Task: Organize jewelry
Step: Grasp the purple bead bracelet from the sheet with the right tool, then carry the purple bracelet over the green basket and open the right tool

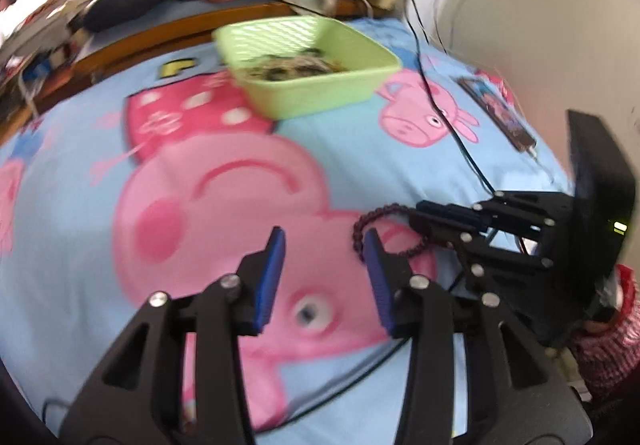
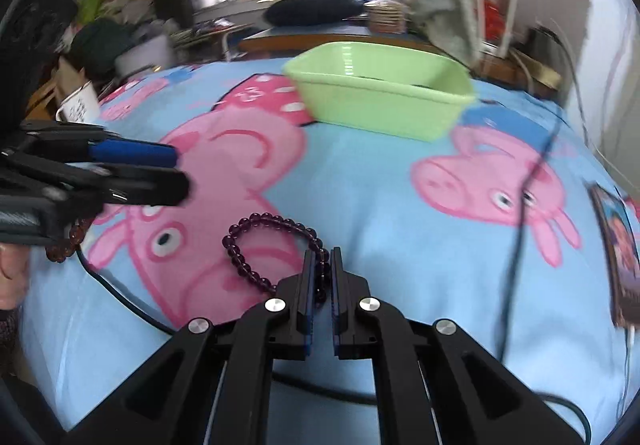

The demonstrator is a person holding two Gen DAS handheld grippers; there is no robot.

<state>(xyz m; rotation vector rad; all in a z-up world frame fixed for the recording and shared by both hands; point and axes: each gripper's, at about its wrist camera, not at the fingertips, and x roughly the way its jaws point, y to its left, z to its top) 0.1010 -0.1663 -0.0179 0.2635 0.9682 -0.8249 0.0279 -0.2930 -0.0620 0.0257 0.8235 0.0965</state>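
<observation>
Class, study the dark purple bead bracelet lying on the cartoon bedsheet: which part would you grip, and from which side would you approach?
Pinch one short stretch of the bead bracelet, coming from above with one finger inside the loop and one outside. It lies flat and open on the bedsheet, so only its thin strand offers a hold. The right hand-held gripper is shut on the near side this way.

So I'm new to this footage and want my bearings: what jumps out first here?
The bright pink cartoon pig print on the blue bedsheet fills both views. Toward the far edge of the bed sits a light green basket with jewelry piled in it, seen from the left wrist. Nearest, the right gripper is shut on a dark purple bead bracelet, while the left gripper stands open and empty beside it.
</observation>
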